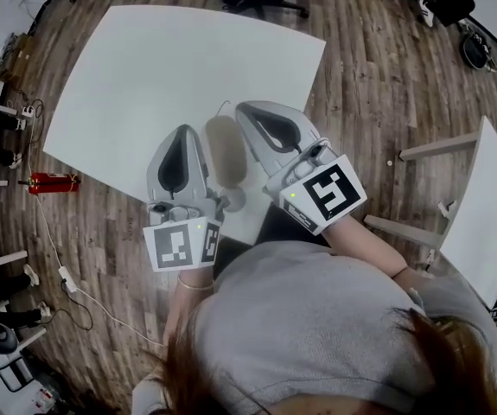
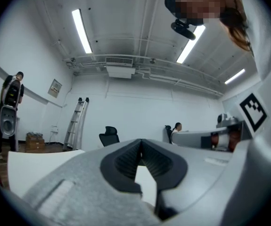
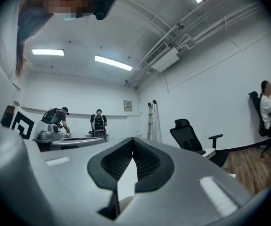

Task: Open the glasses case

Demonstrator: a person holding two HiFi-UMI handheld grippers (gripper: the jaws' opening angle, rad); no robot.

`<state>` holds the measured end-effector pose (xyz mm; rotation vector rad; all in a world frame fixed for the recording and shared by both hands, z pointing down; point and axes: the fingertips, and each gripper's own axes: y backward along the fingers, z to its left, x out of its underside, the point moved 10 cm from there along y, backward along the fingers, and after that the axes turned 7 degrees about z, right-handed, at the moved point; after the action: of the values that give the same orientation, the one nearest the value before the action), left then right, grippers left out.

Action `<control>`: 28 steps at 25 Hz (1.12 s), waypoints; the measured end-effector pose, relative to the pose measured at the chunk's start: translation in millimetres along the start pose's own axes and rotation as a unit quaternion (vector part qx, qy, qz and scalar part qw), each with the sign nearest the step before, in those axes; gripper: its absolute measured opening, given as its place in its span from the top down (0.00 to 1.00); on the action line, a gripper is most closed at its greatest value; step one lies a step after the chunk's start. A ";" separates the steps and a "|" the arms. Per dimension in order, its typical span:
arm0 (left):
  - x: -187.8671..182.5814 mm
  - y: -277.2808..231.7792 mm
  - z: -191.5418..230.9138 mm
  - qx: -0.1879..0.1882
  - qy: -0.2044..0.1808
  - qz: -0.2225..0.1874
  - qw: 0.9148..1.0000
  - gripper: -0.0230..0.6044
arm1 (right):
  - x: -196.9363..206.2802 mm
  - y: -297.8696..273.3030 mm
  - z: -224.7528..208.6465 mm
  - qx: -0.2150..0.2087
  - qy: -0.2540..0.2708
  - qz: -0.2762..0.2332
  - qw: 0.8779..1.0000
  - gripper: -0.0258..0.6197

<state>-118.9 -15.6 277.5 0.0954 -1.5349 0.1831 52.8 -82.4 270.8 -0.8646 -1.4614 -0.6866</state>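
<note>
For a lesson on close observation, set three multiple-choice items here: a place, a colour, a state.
1. Where is the glasses case? A on a shelf; B on the white table, between the left claw and the right claw; C on a chair.
2. What colour is the cylinder on the floor? A red; B green; C blue.
3. The left claw's jaws are: A wide apart; B closed on the case; C closed, empty.
Answers: B, the head view shows it there; A, it is red; C, its tips meet with nothing between.
</note>
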 end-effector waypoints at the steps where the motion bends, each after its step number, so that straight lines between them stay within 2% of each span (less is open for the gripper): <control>1: 0.9 -1.6 1.4 -0.004 0.000 0.003 1.000 0.96 | 1.1 -4.3 -2.9 -0.004 -0.001 0.003 1.000 0.96; 6: 7.3 -10.1 18.7 -0.008 0.013 0.018 1.000 0.96 | 7.1 -23.3 -8.3 -0.007 -0.006 0.018 1.000 0.96; 12: 3.9 -26.9 34.9 0.016 0.009 0.022 1.000 0.96 | 4.8 -36.6 -10.9 0.006 -0.003 0.021 1.000 0.96; 13: 4.3 -29.4 36.2 0.027 0.008 0.026 0.999 0.94 | 4.2 -37.5 -11.8 0.009 -0.003 0.020 1.000 0.96; 14: 6.0 -31.3 37.1 0.042 0.005 0.032 0.999 0.86 | 4.3 -38.4 -12.7 0.012 -0.004 0.020 1.000 0.96; 15: 9.4 -32.8 37.7 0.055 0.002 0.043 0.998 0.74 | 5.2 -39.4 -13.6 0.015 -0.005 0.021 1.000 0.96; 18: 28.4 -35.5 41.4 0.073 0.015 0.095 0.993 0.56 | 9.2 -42.5 -15.3 0.019 -0.009 0.028 0.999 0.96; 21: 48.7 -37.2 43.8 0.074 0.026 0.146 0.986 0.49 | 11.7 -43.6 -15.4 0.021 -0.011 0.030 0.999 0.96; 25: 65.5 -41.3 44.5 0.073 0.036 0.188 0.979 0.43 | 12.6 -45.8 -15.4 0.023 -0.012 0.031 0.999 0.96; 28: 81.4 -45.9 43.0 0.077 0.056 0.242 0.966 0.39 | 10.7 -45.8 -15.6 0.024 -0.014 0.028 0.999 0.96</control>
<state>-150.9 -63.6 362.7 -0.1687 -1.4080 0.6848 23.3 -119.1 286.4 -0.8781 -1.4663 -0.5975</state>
